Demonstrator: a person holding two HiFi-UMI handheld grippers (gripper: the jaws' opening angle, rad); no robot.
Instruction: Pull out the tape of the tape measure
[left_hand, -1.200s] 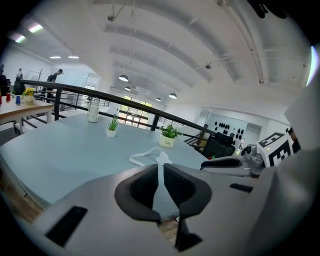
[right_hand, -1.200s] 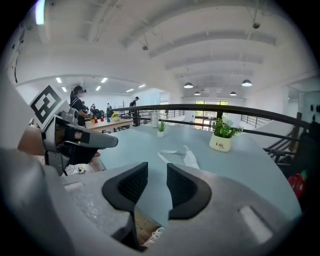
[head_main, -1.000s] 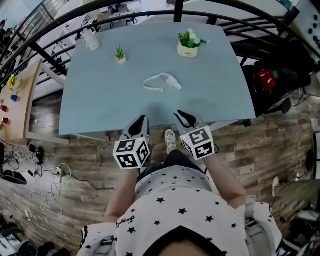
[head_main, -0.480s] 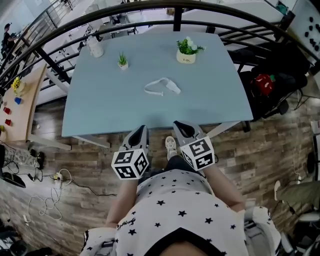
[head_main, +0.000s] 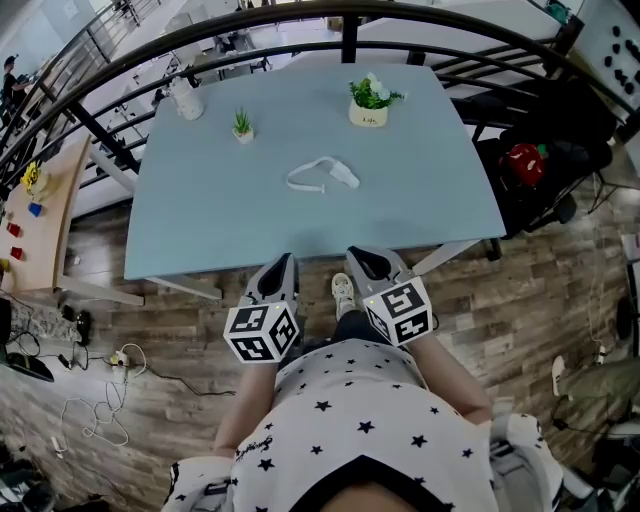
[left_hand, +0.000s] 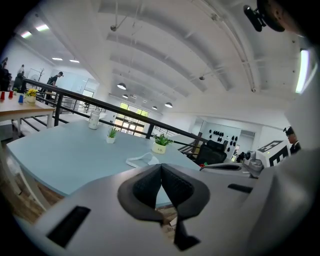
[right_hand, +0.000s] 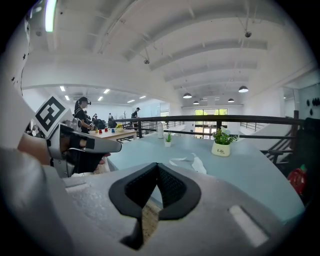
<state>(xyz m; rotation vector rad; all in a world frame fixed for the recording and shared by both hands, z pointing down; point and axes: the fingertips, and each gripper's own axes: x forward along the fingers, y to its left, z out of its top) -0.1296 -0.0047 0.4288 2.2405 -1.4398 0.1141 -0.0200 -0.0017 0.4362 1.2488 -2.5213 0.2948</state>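
Two small things stand at the upper left of the head view, a white jar (head_main: 187, 100) and a little green plant (head_main: 242, 124), both near the far edge of the pale blue table (head_main: 180, 220).

Lower, at the table's near edge, the left gripper (head_main: 280, 266) hovers with its jaws pressed together and nothing between them. The white tape measure (head_main: 322, 173) lies at mid-table, well apart from both grippers, with a pale loop curling to its left. Just right of centre the right gripper (head_main: 362, 258) is likewise closed and empty. Behind it, at the upper right of the table, stands a flowering pot (head_main: 370, 100).

Likely trouble: the case looks light and the tabletop smooth, so a pull on the strip without a firm hold on the case would probably drag the whole thing along. The thin strip could also slip from the pads. A long reach might nudge the pot.
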